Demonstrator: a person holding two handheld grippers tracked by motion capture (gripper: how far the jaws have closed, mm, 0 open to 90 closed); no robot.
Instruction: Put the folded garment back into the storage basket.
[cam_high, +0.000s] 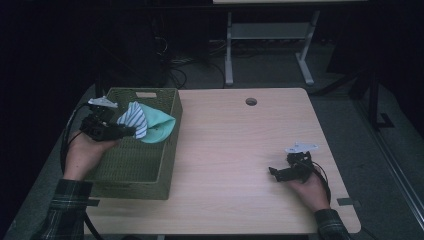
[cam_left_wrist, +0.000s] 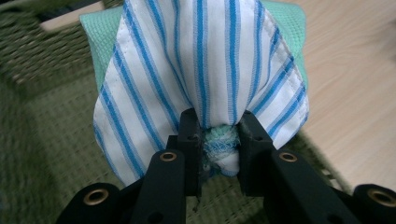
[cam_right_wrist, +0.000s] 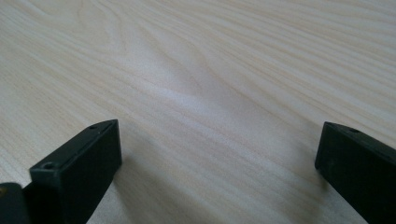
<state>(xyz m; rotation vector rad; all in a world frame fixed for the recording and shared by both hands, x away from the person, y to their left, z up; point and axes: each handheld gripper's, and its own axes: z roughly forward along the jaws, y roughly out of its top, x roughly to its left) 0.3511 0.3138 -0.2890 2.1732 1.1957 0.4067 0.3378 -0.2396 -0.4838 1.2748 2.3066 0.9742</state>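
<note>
The left tongs (cam_left_wrist: 219, 140) are clenched on a bunched fold of the cloth (cam_left_wrist: 205, 65), striped white-blue over mint green, which hangs from their tips above the basket (cam_high: 150, 172); the right tongs (cam_right_wrist: 217, 154) stand released, jaws wide apart, over the bare tabletop (cam_right_wrist: 196, 70), well apart from the cloth.

This looks like a lab or office workroom set up for recording. A light wood-grain desk (cam_high: 240, 150) with a round cable hole (cam_high: 251, 101) near its far edge stands on grey carpet (cam_high: 330, 115). Behind it, at the far side, the white metal legs of a 2nd desk (cam_high: 229, 55) rise from the floor, with loose black cables (cam_high: 172, 70) trailing on the carpet to their left. The surroundings are dark and unfurnished. A woven green basket (cam_high: 170, 165) on the desk's left side is the 1 domestic touch.
</note>
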